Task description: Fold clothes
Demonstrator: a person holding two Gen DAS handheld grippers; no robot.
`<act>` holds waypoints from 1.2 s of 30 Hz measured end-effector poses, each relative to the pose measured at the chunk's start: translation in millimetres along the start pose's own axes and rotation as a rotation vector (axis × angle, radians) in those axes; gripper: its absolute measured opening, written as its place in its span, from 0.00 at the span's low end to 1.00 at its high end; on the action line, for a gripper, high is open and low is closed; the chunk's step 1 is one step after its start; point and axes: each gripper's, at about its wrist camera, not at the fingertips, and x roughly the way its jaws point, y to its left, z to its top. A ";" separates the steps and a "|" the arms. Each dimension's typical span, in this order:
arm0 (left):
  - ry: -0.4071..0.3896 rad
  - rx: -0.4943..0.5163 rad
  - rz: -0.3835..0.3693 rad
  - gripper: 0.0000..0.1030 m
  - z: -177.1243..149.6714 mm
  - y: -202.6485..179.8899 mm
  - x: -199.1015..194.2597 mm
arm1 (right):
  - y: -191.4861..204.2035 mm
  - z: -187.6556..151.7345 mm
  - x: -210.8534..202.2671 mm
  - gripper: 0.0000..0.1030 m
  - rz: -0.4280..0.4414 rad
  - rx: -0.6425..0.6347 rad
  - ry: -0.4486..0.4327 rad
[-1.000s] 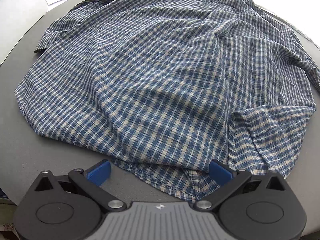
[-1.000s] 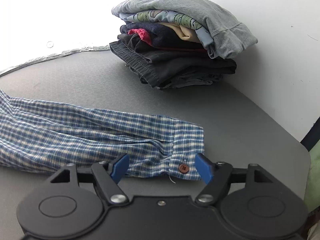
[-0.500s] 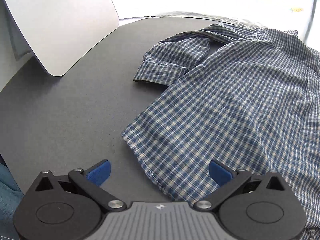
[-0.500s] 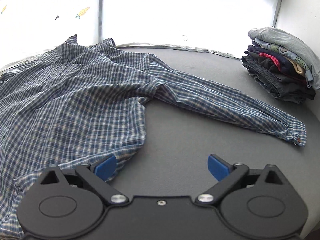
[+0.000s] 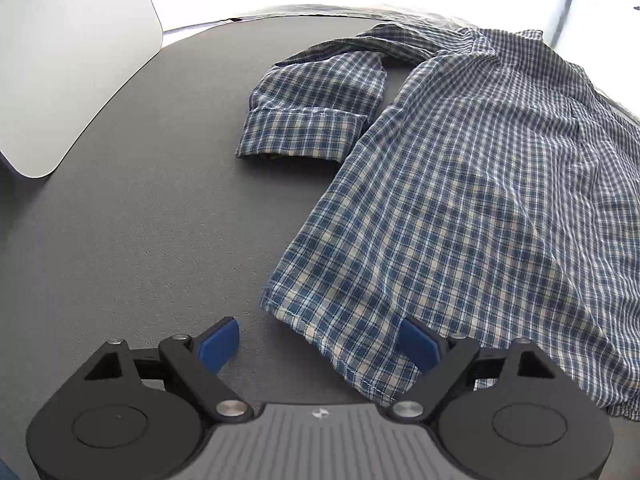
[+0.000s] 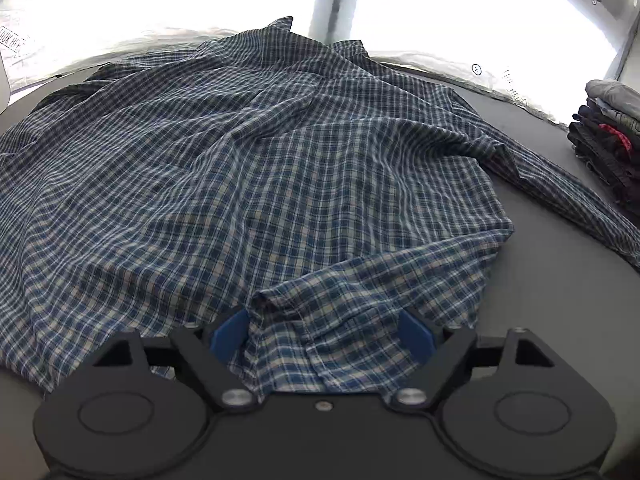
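Note:
A blue and white checked shirt [image 5: 460,200] lies spread on the dark grey table [image 5: 140,220]. One sleeve is folded back, with its cuff [image 5: 300,132] lying beside the body. My left gripper [image 5: 318,344] hovers low at the shirt's near hem corner. Its jaws are closing with that corner between them, the cloth against the right pad only. In the right wrist view the shirt [image 6: 240,180] fills the table, its other sleeve [image 6: 560,192] stretched out to the right. My right gripper [image 6: 323,336] is closing around a rumpled fold of the near hem.
A stack of folded clothes [image 6: 608,136] stands at the table's far right edge. A white rounded panel [image 5: 72,60] leans at the far left. Bare table [image 6: 560,300] shows right of the hem and left of the shirt. A bright white wall runs behind.
The left gripper has slid left from the shirt's middle hem to its corner. The right gripper has swung from the sleeve cuff to the shirt's hem. Both pairs of jaws have narrowed.

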 end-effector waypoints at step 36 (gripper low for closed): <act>-0.001 -0.265 0.045 0.06 -91.6 -62.7 -85.3 | -224.2 -69.1 -84.2 0.09 -0.084 0.313 -0.029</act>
